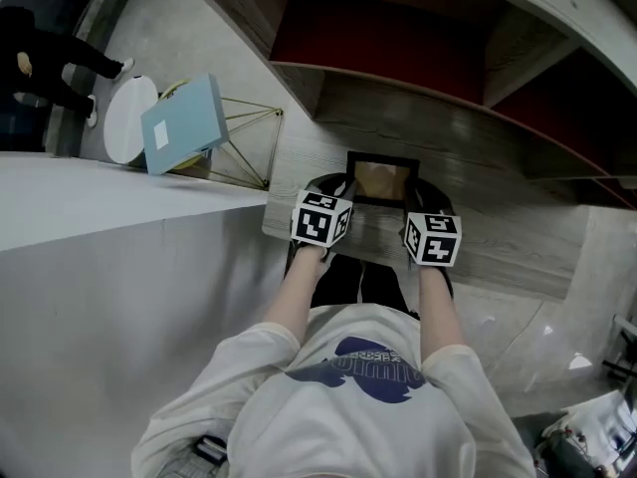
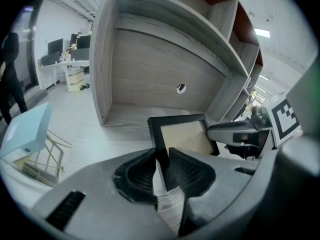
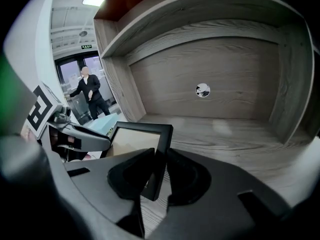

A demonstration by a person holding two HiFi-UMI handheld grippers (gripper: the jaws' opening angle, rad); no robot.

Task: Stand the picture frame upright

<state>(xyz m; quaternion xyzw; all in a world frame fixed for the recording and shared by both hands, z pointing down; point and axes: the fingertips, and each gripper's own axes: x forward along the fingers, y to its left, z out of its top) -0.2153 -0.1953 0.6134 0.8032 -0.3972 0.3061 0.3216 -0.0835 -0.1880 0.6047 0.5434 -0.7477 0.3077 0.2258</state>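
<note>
Head view: black rectangular picture frame (image 1: 381, 179); left gripper (image 1: 341, 187), right gripper (image 1: 415, 195) each pinch edge; woodgrain shelf (image 1: 503, 242).

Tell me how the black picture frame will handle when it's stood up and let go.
Probably stiff: the picture frame shows straight edges though the left tongs and right tongs pinch only its side bars. Likely tippy: it looks thin from the edge, and no stand shows. Possibly slippery on the smooth wooden shelf.

Picture frame (image 1: 381, 179) btwn left gripper (image 1: 341, 189) & right gripper (image 1: 414, 199), one on each side edge, shelf compartment (image 1: 398, 108) behind, box (image 1: 184, 124) on wire stand (image 1: 249, 145) at left.
</note>
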